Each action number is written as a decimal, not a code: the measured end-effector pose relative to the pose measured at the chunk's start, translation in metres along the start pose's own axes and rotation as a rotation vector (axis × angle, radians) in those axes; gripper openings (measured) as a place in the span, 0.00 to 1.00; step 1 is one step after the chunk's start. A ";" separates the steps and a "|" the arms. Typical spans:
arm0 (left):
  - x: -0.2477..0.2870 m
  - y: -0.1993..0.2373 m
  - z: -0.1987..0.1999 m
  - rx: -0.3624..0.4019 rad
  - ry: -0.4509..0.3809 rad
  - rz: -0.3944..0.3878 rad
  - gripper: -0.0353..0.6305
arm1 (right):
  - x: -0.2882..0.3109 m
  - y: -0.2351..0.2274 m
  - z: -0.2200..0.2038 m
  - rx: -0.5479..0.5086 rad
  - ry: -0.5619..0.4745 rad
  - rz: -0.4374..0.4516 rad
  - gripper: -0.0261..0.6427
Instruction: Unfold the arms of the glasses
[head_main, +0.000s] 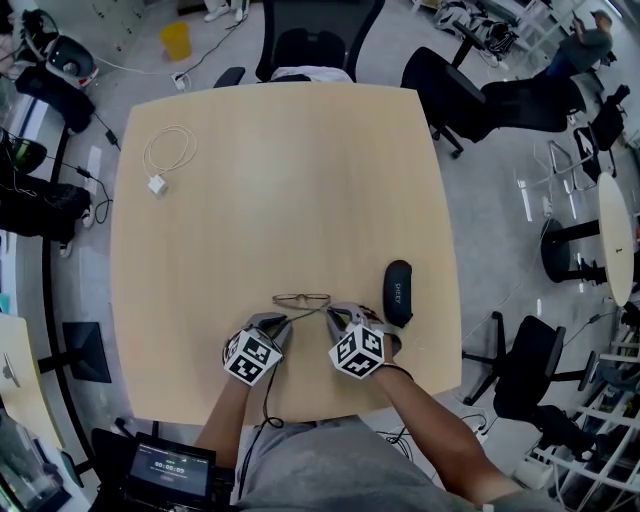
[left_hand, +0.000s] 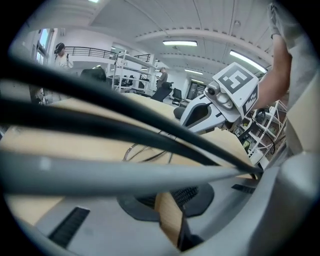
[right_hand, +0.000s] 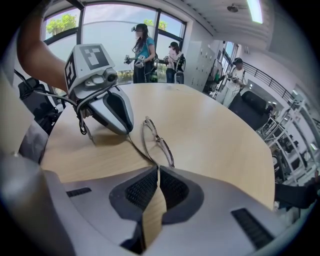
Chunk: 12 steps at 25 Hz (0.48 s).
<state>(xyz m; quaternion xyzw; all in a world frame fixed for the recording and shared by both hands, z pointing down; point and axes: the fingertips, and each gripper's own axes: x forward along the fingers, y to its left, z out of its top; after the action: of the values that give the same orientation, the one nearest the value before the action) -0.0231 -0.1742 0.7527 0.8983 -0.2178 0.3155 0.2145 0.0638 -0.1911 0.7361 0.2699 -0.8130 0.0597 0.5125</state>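
A pale wooden worktop (head_main: 280, 200) carries a black case (head_main: 398, 292) near its right edge and a coiled white cable (head_main: 168, 155) at far left. Black chairs (head_main: 315, 45) and a yellow bin (head_main: 176, 40) stand beyond.

Bright, even indoor light; fisheye bending at the edges.
Ceiling strips (left_hand: 180, 43) and far windows (right_hand: 115, 35) light the table (head_main: 300, 180); shadows are soft. Near cables (left_hand: 100, 124) blur the left gripper view; glasses (right_hand: 157, 141) look sharp.
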 end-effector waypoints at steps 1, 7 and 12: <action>0.000 -0.003 0.001 -0.016 -0.002 0.004 0.11 | -0.002 0.002 -0.001 -0.002 0.001 0.000 0.07; 0.003 -0.021 -0.003 -0.054 -0.008 0.001 0.10 | -0.005 0.019 -0.002 -0.011 0.004 0.015 0.07; 0.006 -0.036 -0.005 -0.069 -0.010 -0.007 0.10 | -0.009 0.036 -0.003 -0.031 0.004 0.034 0.07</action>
<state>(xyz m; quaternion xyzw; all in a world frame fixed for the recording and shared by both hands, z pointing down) -0.0016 -0.1438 0.7513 0.8927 -0.2263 0.3027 0.2456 0.0514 -0.1565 0.7362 0.2478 -0.8174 0.0566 0.5170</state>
